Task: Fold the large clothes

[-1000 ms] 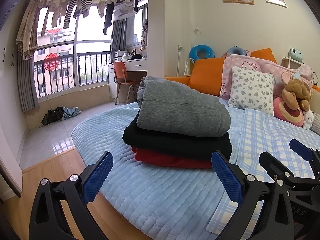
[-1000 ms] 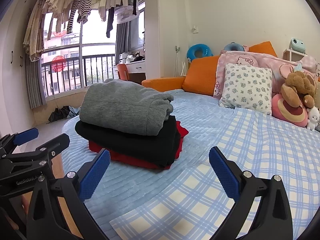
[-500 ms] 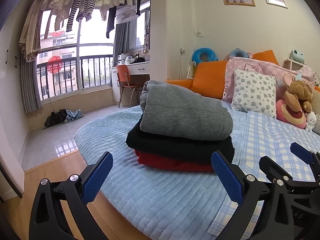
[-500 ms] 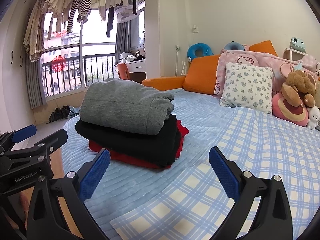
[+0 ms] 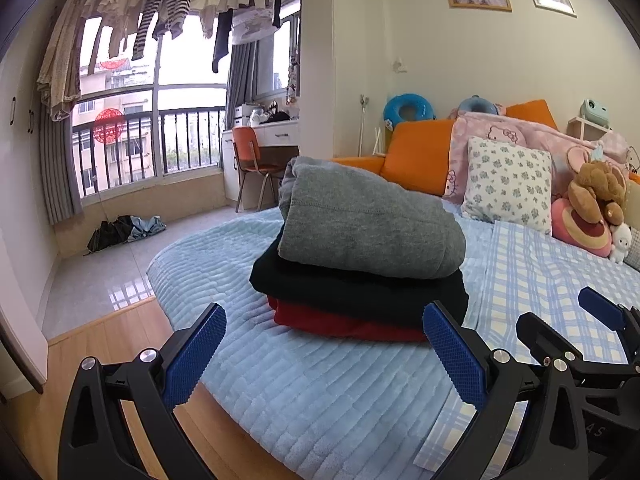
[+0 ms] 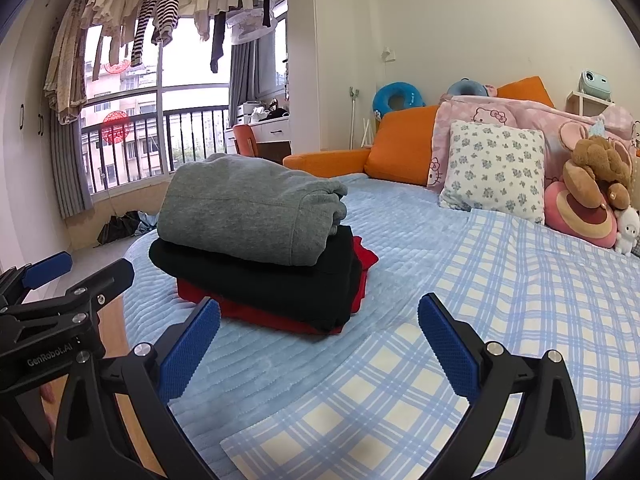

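Observation:
A stack of three folded garments rests on the bed: a grey sweatshirt [image 5: 368,224] [image 6: 248,212] on top, a black garment [image 5: 352,288] [image 6: 256,284] under it and a red one [image 5: 340,322] [image 6: 280,318] at the bottom. My left gripper [image 5: 324,354] is open just in front of the stack, holding nothing. My right gripper [image 6: 318,350] is also open and holds nothing, with the stack ahead and to its left. Each gripper shows at the edge of the other's view: the right gripper [image 5: 568,340] and the left gripper [image 6: 76,280].
The bed carries a light blue quilt [image 5: 320,392] and a blue checked sheet [image 6: 500,320]. Pillows [image 6: 494,168], plush toys [image 6: 592,196] and an orange cushion [image 5: 416,156] line the headboard. Wooden floor [image 5: 100,340] runs left of the bed, and laundry [image 5: 160,4] hangs at the window.
Both grippers stay open and hold nothing. The left wrist view has shifted slightly, so the stack sits a little further right and higher in the frame. The stack itself has not moved.

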The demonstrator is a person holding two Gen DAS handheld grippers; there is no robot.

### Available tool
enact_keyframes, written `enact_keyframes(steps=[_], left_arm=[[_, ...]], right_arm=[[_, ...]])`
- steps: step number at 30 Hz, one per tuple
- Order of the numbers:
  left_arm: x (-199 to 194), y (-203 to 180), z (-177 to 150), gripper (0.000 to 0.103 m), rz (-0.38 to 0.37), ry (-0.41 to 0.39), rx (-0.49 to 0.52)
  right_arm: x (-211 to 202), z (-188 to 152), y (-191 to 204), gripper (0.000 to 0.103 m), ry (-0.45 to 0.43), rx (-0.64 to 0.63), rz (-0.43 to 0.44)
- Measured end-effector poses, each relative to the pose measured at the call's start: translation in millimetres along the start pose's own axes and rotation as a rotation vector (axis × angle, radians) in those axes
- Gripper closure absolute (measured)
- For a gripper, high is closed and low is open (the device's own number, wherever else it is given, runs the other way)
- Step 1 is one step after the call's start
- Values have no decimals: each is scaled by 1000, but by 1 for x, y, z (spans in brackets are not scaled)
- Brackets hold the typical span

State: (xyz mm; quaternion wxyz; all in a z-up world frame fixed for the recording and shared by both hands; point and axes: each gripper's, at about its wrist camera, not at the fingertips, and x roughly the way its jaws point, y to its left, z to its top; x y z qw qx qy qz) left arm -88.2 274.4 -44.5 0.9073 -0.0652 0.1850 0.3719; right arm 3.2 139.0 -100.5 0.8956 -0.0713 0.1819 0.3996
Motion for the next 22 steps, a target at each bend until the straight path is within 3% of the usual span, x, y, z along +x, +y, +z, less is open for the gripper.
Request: enact_keyframes(steps=[7,22], left_arm=[[-1,-6,-1,3,44,-27,51],[2,-2,1,3,47,-5,31]], right_arm=[[4,-2,1,5,8,0,0],[3,-7,3,5,-6,-11,2]])
